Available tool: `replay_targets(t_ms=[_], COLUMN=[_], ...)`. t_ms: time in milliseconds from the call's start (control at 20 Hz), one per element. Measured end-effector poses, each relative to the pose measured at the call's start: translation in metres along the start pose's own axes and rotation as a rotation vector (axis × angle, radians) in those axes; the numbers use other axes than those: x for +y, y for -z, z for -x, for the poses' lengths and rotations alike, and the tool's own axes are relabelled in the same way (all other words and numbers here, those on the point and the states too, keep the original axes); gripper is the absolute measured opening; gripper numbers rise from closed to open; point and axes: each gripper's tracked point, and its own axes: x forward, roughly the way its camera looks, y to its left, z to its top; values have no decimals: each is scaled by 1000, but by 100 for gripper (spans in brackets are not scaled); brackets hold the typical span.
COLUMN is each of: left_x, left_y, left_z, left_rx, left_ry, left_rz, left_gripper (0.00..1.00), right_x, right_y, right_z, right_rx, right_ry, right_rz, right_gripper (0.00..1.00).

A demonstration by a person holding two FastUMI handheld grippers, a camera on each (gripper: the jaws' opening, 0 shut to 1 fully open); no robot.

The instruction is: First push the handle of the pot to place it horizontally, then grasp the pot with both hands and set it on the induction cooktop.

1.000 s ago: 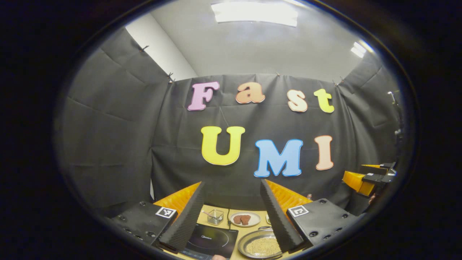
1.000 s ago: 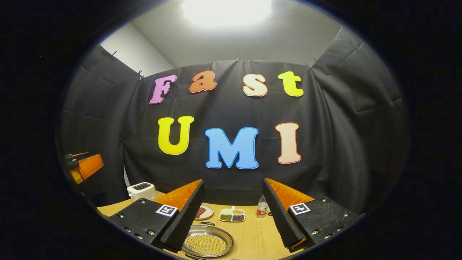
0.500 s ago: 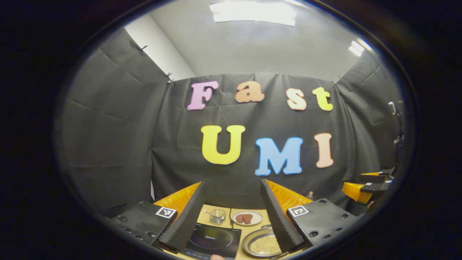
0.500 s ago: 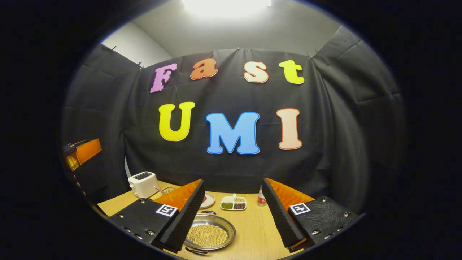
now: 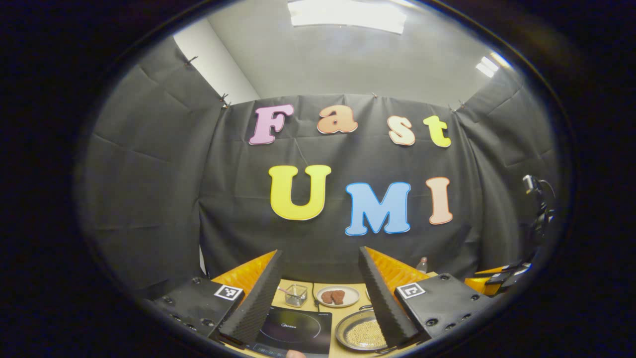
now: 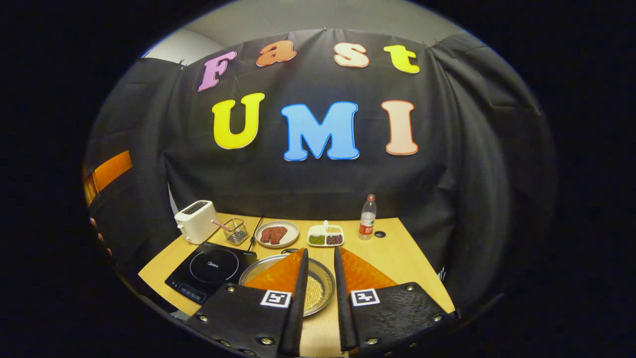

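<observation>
Low in the right gripper view, the pot (image 6: 318,288) sits on the worktop (image 6: 397,258) beside the induction cooktop (image 6: 211,268), untouched (everything remains). Right tool (image 6: 320,303) hovers narrowed; left tool (image 5: 320,293) gapes wide, empty.

Pot (image 6: 318,286) half hidden behind right gripper's fingers (image 6: 298,298); its handles not visible. Cooktop (image 5: 293,330) cut by lower edge, partly covered by left finger (image 5: 253,308).

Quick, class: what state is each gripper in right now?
Left gripper: jaws wide open, holding nothing.
Right gripper: jaws nearly closed, a narrow gap left, holding nothing.
</observation>
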Motion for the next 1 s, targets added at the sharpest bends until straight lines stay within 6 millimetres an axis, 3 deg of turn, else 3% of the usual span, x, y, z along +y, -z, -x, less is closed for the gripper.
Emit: replay_targets(t_ms=[50,100,150,200,250,450,500,650,1000], left_x=[3,4,7,8,12,17,19,27,43], left_y=[4,5,8,10,11,15,11,10,21], left_z=[0,-1,0,0,1,0,1,2,5], left_rx=[5,9,12,11,7,26,18,13,48], left_ry=[9,18,26,33,35,30,22,-19,-125], left_rz=[1,1,0,-1,0,6,-1,-29,-20], left_gripper=[97,97,95,97,97,95,99,97,95], right_x=[9,12,13,22,18,47,52,67,111], right_y=[12,20,34,44,52,102,111,131,197], right_z=[-3,0,-4,-6,-2,-14,-16,-24,-50], right_rx=[40,81,115,144,175,334,363,438,688], right_ry=[-30,-36,-45,-67,-57,-140,-159,-221,-354], right_rz=[-9,-16,-25,-30,-28,-78,-84,-74,-135], right_gripper=[23,23,8,4,4,3,3,2,3])
